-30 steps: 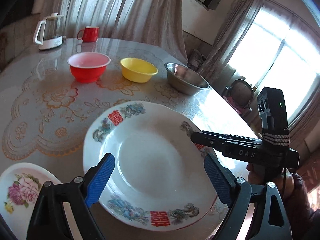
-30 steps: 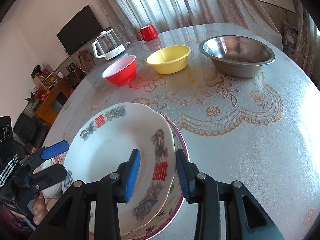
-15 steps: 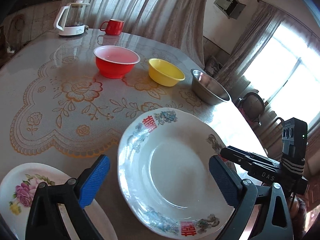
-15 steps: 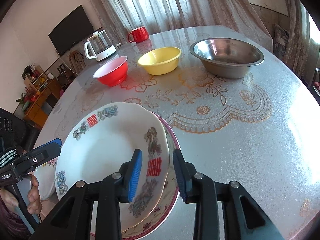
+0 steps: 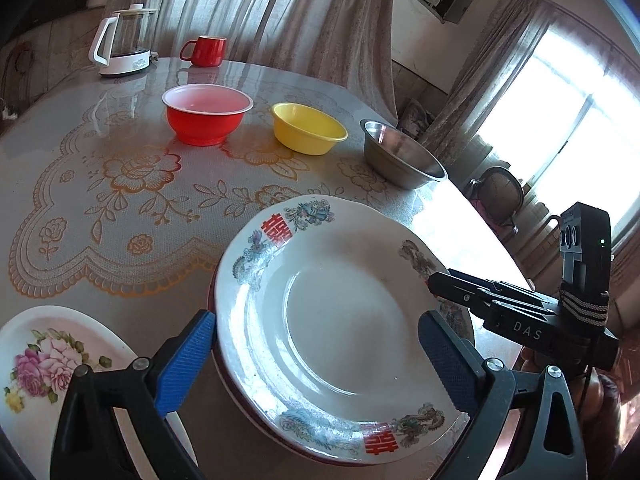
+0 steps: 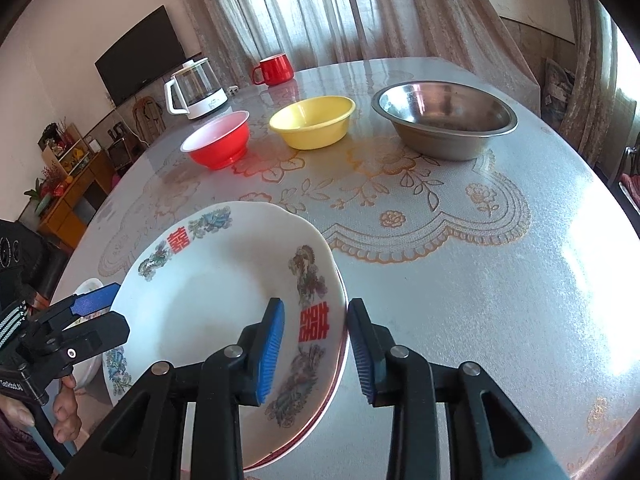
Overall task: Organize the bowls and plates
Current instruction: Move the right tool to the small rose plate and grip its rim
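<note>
The white plate (image 6: 216, 304) with red characters and dragon motifs sits on top of a second plate, and of that lower one (image 6: 338, 364) only a thin dark-red rim peeks out at the right edge (its face is fully covered, so its pattern cannot be read). The right gripper (image 6: 316, 344) has its blue pads straddling the near rim of the top plate, one over the plate's face, one outside the edge; there is a visible gap on both sides, so the jaws stand part-open and are not pinching. In the left wrist view the left gripper (image 5: 320, 364) is spread wide, its pads either side of the same plate (image 5: 336, 320), and whether the left pad touches the rim I cannot tell. A floral plate (image 5: 52, 364) with pink roses is cut off at the frame's lower left, partly behind the gripper body.

Beyond, in a row: red bowl (image 6: 218, 142), yellow bowl (image 6: 314, 120), steel bowl (image 6: 444, 116), well apart from the plates. Further back stand a glass kettle (image 6: 196, 88) and a red mug (image 6: 274, 69). The table (image 6: 500, 280) is round, under a glossy cover with a gold lace floral print, glare washing out its right side. Sheer curtains hang behind, a dark television (image 6: 144, 54) is on the wall, and a bright window (image 5: 572, 132) is blown out to white.
</note>
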{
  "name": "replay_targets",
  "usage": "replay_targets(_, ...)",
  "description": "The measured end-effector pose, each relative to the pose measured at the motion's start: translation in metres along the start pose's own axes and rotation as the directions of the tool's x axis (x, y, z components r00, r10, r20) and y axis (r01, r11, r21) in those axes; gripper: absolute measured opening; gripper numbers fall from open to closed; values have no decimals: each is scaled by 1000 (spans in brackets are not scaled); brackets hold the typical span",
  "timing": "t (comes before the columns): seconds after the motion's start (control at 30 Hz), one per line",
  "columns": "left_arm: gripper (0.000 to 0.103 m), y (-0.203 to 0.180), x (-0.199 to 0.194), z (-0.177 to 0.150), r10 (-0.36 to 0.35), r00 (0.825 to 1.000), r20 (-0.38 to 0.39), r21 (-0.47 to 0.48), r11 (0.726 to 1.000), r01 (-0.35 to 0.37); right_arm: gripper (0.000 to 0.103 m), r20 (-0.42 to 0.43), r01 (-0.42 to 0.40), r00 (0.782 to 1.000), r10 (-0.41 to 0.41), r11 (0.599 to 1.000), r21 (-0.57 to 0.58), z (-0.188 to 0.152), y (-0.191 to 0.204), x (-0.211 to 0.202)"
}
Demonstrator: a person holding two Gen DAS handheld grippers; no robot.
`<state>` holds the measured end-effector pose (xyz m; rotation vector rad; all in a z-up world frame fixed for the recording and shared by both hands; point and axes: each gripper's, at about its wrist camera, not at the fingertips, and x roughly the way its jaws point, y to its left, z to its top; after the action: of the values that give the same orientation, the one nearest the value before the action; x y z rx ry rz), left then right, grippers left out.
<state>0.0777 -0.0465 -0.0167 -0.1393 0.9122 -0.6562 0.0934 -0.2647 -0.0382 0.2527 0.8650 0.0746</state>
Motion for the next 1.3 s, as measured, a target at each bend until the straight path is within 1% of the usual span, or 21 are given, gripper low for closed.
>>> replay_targets(0.13, 100, -3, -9, -3, 30, 999, 26, 12, 999, -30, 33, -3, 1, 1000, -1, 1000, -1, 0, 1, -3)
replay_targets(0.3, 101, 0, -21, -5, 88, 994, 60, 6, 996, -89, 33, 27, 10, 1000, -11, 1000, 30, 2, -3, -11)
replay_targets(0.37, 101, 2, -27, -6, 109, 992, 70, -1, 994, -109, 36, 42, 13, 999, -14, 999, 34, 3, -3, -15)
replay_targets(0.47, 101, 8, -37, -7, 121, 989, 90, -28, 993, -119, 42, 69, 0, 998, -2, 1000, 26, 6, 2, -21)
replay_targets(0.5, 101, 10, -41, -7, 127, 987, 101, -39, 992, -124, 42, 76, -7, 997, 5, 1000, 21, 6, 5, -23)
replay_targets(0.6, 101, 23, -56, -7, 151, 979, 134, -89, 986, -140, 46, 94, -45, 995, 45, 999, 0, 9, 15, -28)
replay_targets(0.67, 101, 35, -66, -7, 144, 980, 141, -130, 984, -125, 53, 99, -95, 990, 96, 995, -11, 9, 23, -30)
replay_targets(0.73, 101, 47, -77, -9, 148, 976, 160, -161, 979, -122, 58, 87, -160, 983, 162, 987, -25, 10, 34, -30)
replay_targets(0.8, 101, 57, -89, -12, 185, 964, 190, -182, 972, -150, 59, 66, -238, 968, 240, 970, -43, 8, 47, -30)
replay_targets(0.87, 101, 69, -99, -15, 220, 954, 202, -199, 963, -180, 62, 27, -324, 945, 327, 944, -65, 6, 62, -27)
replay_targets(0.9, 101, 76, -103, -17, 226, 954, 198, -210, 960, -183, 63, 8, -363, 931, 365, 929, -74, 5, 70, -26)
replay_targets(0.97, 101, 91, -109, -21, 229, 957, 178, -243, 953, -183, 70, -32, -427, 904, 425, 900, -90, 1, 86, -21)
replay_targets(1.03, 101, 105, -114, -28, 229, 959, 170, -286, 942, -174, 71, -81, -465, 885, 459, 878, -112, -2, 104, -15)
replay_targets(1.13, 101, 121, -123, -41, 300, 941, 157, -331, 914, -236, 71, -138, -517, 855, 501, 844, -141, -6, 129, -7)
replay_targets(1.17, 101, 125, -126, -45, 311, 938, 157, -339, 909, -244, 72, -157, -534, 844, 513, 832, -149, -7, 138, -4)
replay_targets(1.23, 101, 133, -130, -53, 318, 937, 146, -361, 899, -249, 73, -202, -566, 821, 534, 807, -165, -10, 153, 4)
replay_targets(1.3, 101, 140, -133, -61, 328, 936, 131, -380, 888, -258, 73, -235, -580, 810, 537, 790, -196, -13, 169, 9)
